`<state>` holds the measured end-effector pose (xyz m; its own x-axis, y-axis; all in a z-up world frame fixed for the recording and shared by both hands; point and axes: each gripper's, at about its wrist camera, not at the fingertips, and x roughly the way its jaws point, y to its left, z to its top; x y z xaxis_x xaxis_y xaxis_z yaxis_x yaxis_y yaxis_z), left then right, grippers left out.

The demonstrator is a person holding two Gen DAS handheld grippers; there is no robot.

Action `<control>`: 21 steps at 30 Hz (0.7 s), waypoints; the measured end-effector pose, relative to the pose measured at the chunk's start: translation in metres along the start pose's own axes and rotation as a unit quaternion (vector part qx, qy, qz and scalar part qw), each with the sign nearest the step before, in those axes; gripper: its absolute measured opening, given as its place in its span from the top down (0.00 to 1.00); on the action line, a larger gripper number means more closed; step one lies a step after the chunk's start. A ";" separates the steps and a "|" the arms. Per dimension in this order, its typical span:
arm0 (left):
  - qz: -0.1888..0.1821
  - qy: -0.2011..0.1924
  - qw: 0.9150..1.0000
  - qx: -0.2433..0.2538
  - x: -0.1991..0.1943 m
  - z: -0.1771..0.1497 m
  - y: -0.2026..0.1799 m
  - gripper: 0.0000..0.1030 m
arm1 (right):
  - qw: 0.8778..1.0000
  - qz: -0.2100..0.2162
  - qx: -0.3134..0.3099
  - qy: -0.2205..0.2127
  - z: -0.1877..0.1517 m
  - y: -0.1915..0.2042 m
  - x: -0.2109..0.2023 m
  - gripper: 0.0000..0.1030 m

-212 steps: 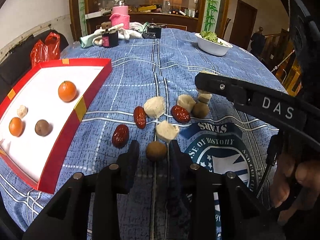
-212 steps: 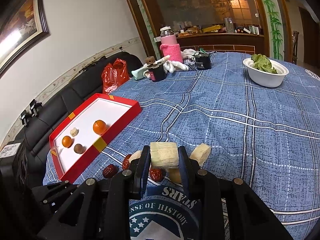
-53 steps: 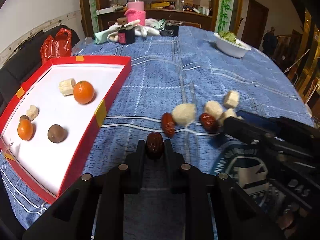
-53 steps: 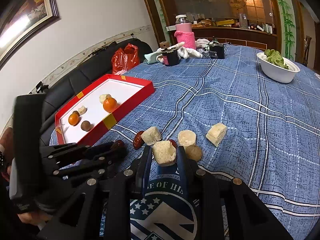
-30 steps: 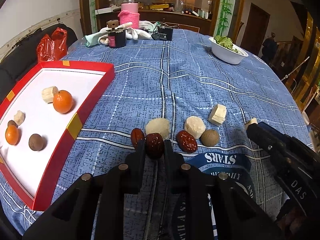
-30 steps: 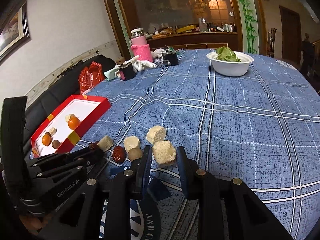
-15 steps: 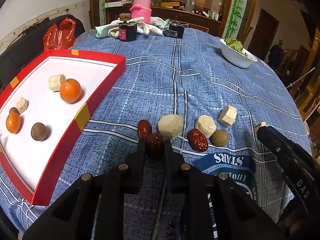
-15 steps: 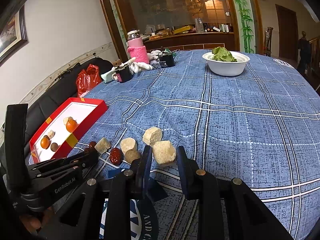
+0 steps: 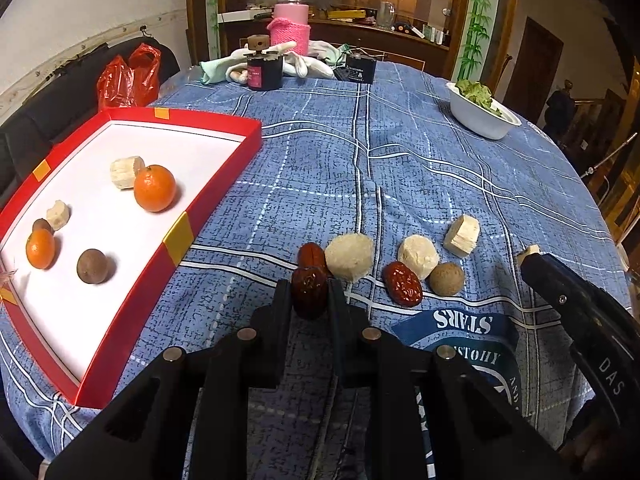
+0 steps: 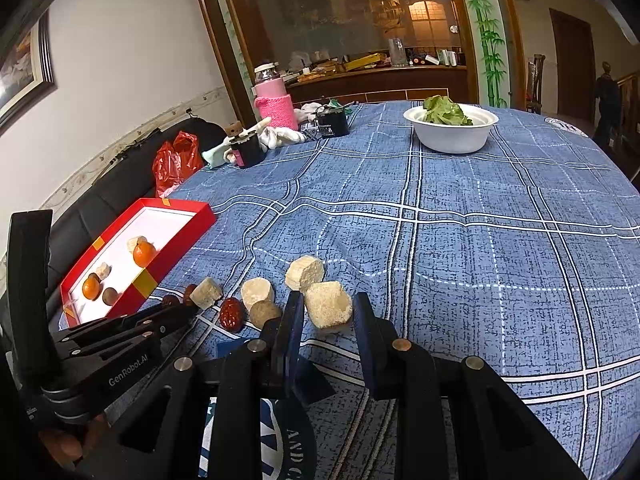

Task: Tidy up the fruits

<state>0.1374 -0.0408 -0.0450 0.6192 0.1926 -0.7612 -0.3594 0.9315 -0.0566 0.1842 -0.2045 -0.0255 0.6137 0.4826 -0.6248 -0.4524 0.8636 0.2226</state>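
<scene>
My left gripper (image 9: pixel 309 296) is shut on a dark red date (image 9: pixel 308 290), held low over the blue cloth just right of the red tray (image 9: pixel 176 236). The tray holds two oranges (image 9: pixel 154 188), banana pieces and brown longans. My right gripper (image 10: pixel 326 312) stands around a banana chunk (image 10: pixel 328 307); the jaws look slightly parted, with a gap at the right finger. On the cloth lie another date (image 9: pixel 402 283), a longan (image 9: pixel 447 278) and several banana chunks (image 9: pixel 349 256).
A white bowl of greens (image 10: pixel 452 130) stands at the far right. A pink bottle (image 9: pixel 291 24), black jars and cloths sit at the far edge. A red bag (image 9: pixel 128 76) lies beyond the tray. The table edge is close on the right.
The left gripper, still holding the date, has shifted slightly toward the tray. The right gripper's jaws have widened a little around the banana chunk, which sits lower near the cloth.
</scene>
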 end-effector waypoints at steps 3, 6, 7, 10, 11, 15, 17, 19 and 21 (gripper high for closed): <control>0.001 -0.002 1.000 0.000 -0.001 0.000 0.000 0.85 | 1.000 0.001 0.002 0.001 0.000 0.000 0.000 0.75; 0.002 -0.004 1.000 0.002 -0.001 0.001 0.000 0.85 | 1.000 0.001 0.001 0.001 0.000 0.000 0.000 0.75; 0.003 -0.004 1.000 0.002 -0.001 0.001 0.000 0.85 | 1.000 0.001 0.001 0.001 0.000 -0.001 -0.001 0.75; 0.002 -0.006 1.000 -0.001 -0.001 0.001 0.001 0.85 | 1.000 0.001 0.001 0.001 0.000 0.000 -0.001 0.75; 0.002 -0.007 1.000 -0.001 -0.002 0.001 0.001 0.85 | 1.000 0.001 0.001 0.001 0.000 0.000 -0.001 0.75; 0.003 -0.009 1.000 -0.002 -0.003 0.001 0.001 0.85 | 1.000 0.001 0.002 0.001 0.000 -0.001 0.000 0.75; 0.004 -0.013 1.000 -0.004 -0.005 0.001 0.002 0.85 | 1.000 0.001 0.001 0.000 0.000 -0.001 0.000 0.75; 0.005 -0.016 1.000 -0.005 -0.006 0.000 0.002 0.85 | 1.000 0.001 0.001 0.001 0.000 -0.001 0.000 0.75; 0.005 -0.017 1.000 -0.005 -0.006 0.000 0.002 0.85 | 1.000 0.001 0.001 0.001 0.000 -0.001 0.000 0.75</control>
<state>0.1331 -0.0399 -0.0404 0.6384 0.2124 -0.7398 -0.3720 0.9266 -0.0550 0.1850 -0.2052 -0.0255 0.6118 0.4845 -0.6253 -0.4527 0.8627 0.2255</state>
